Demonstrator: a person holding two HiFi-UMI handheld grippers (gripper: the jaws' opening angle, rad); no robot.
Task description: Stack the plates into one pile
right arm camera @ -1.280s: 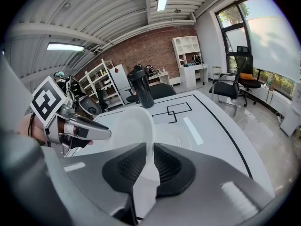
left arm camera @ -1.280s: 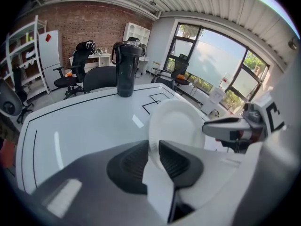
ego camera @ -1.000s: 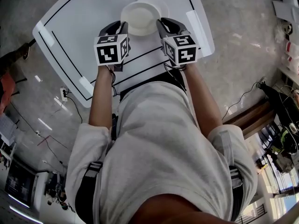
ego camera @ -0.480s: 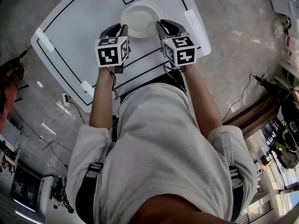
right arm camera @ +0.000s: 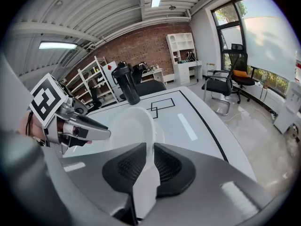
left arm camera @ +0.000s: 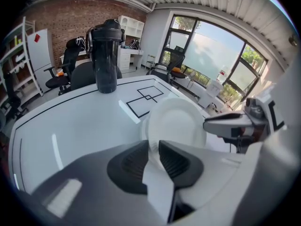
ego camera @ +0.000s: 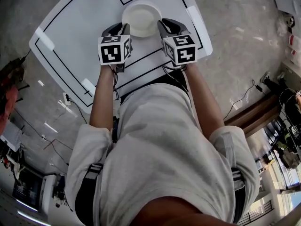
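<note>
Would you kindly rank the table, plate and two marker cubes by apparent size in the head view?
table
plate
left cube and right cube, alike; both sit nearer the camera

My feed, frame centre: a pale grey short-sleeved T-shirt (ego camera: 160, 145), with black harness straps (ego camera: 88, 194) at lower left and right. Above, the dark grey left gripper (ego camera: 118, 29) and right gripper (ego camera: 165, 25) carry black-and-white marker cubes (ego camera: 114, 50).

One upper plate (right arm camera: 128, 131) plus one lower plate (right arm camera: 161, 134) makes two, both white. Two grippers: the left gripper (left arm camera: 153, 147) and the right gripper (right arm camera: 151, 149). One black shaker bottle (left arm camera: 106, 55). One white counter (ego camera: 84, 27). Several office chairs (right arm camera: 221, 88), number unclear.
</note>
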